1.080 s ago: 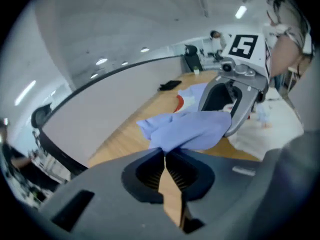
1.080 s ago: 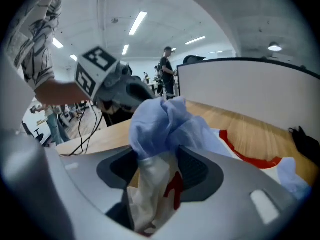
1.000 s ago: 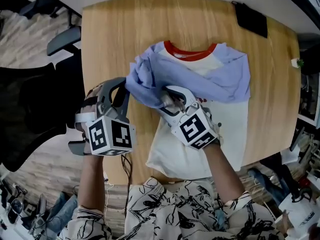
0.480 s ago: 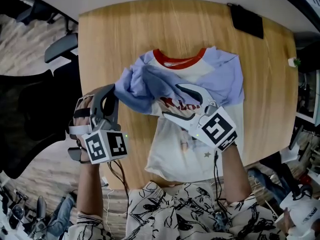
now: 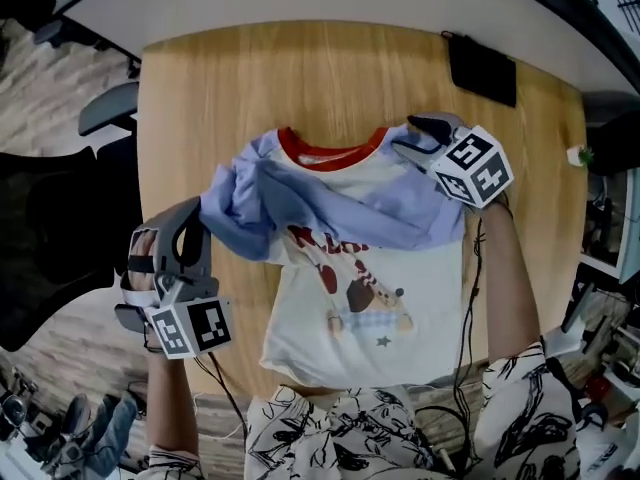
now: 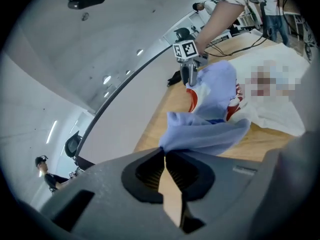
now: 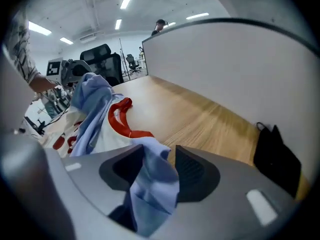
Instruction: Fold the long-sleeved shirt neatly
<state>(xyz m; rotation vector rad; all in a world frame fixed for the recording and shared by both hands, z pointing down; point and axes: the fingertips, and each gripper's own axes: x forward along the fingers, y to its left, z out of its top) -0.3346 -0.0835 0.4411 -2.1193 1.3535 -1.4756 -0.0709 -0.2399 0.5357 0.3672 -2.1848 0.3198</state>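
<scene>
A long-sleeved shirt [image 5: 350,298] with a white printed body, red collar [image 5: 330,154] and light blue sleeves lies on the wooden table [image 5: 250,88]. My left gripper [image 5: 198,230] is at the shirt's left side, shut on a bunched blue sleeve [image 6: 210,129] lifted off the table; the left gripper [image 6: 164,151] view shows the pads pinching the cloth. My right gripper [image 5: 420,136] is at the far right shoulder. Its jaws have just been closing, and blue shoulder fabric [image 7: 152,184] is bunched between them in the right gripper [image 7: 159,154] view.
A black pouch [image 5: 483,68] lies at the table's far right corner, also seen as the black pouch [image 7: 276,160] close behind my right gripper. An office chair [image 5: 105,108] stands off the table's left edge. A white partition runs along the far side.
My right gripper left the sleeve bundle at the shirt's middle and swung up and right to the far right shoulder, uncovering the chest print. My left gripper kept its hold.
</scene>
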